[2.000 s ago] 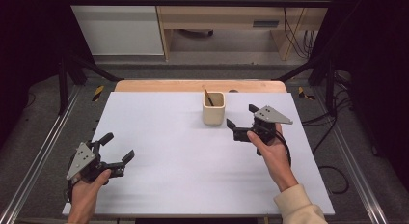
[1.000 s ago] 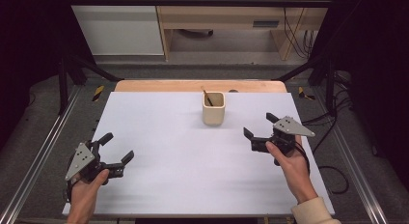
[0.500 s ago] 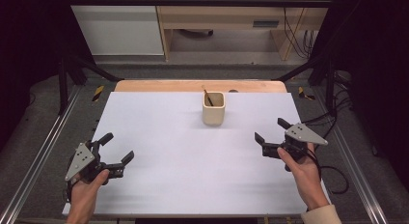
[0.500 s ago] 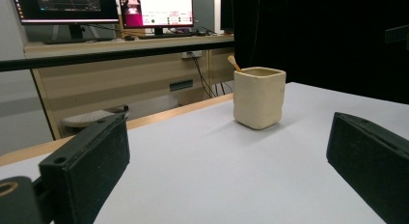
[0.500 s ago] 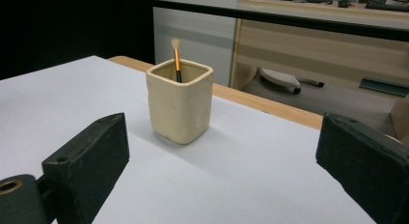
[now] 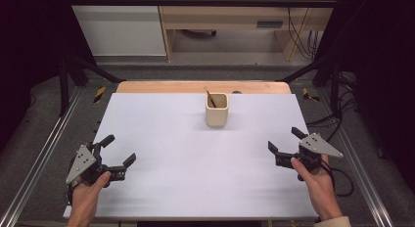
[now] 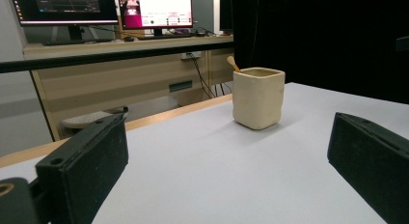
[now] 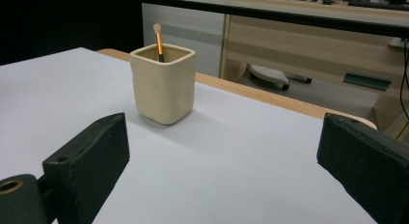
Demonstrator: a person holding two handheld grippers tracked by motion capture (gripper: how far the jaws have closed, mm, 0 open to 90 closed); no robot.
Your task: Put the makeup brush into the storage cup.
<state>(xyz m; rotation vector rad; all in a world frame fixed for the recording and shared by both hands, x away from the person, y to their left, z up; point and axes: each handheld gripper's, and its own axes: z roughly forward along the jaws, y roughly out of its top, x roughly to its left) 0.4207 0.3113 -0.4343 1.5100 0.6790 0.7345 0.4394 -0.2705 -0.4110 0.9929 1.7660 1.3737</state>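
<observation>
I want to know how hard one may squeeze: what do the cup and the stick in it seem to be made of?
The cup looks like matte, cream ceramic or clay: uneven, dented walls, no shine. The stick seems a small brush with a glossy orange handle and pale tip, perhaps painted wood or plastic.

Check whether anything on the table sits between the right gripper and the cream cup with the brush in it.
Nothing visible does. The right gripper is open over the bare white table, and the cup with the brush stands apart from it, with only table surface in between.
</observation>
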